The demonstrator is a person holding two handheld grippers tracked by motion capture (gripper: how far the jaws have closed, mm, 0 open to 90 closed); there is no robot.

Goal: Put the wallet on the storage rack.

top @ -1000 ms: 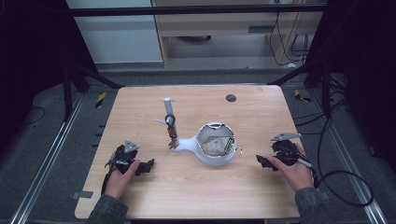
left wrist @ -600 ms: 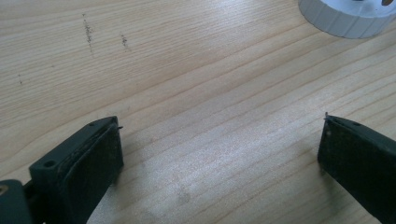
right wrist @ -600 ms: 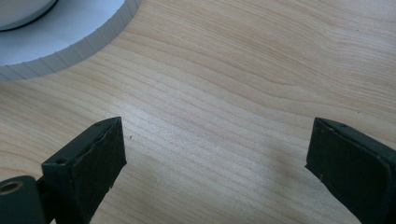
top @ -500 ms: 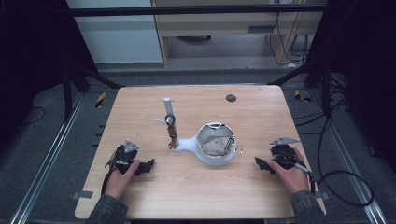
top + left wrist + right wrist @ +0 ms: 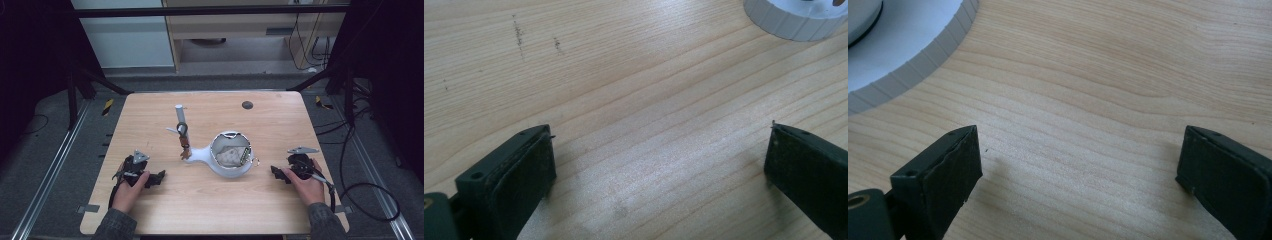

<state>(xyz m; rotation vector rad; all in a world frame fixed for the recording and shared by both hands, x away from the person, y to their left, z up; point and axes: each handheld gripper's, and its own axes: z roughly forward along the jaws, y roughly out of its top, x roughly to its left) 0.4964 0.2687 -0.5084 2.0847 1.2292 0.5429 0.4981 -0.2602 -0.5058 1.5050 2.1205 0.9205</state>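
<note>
Wooden table (image 5: 150,210), pale grain, dark floor around it and cabinets behind. Near edge: left gripper (image 5: 159,178) rests on the wood under the person's left hand, jaws wide apart, nothing between them; in the left gripper view bare grain lies between the pads. Right gripper (image 5: 276,172) likewise down on the table at the other side, jaws spread, empty. Mid-table, between the two and apart from both: white dish (image 5: 229,172) with a spout-like handle, something crumpled and pale inside, too small to name. Just beside its handle, a white tube (image 5: 179,116) and a brown strap (image 5: 185,144). Far edge: small dark disc (image 5: 247,105). Judgement: nothing gripped, dish untouched; work not yet begun.
</note>
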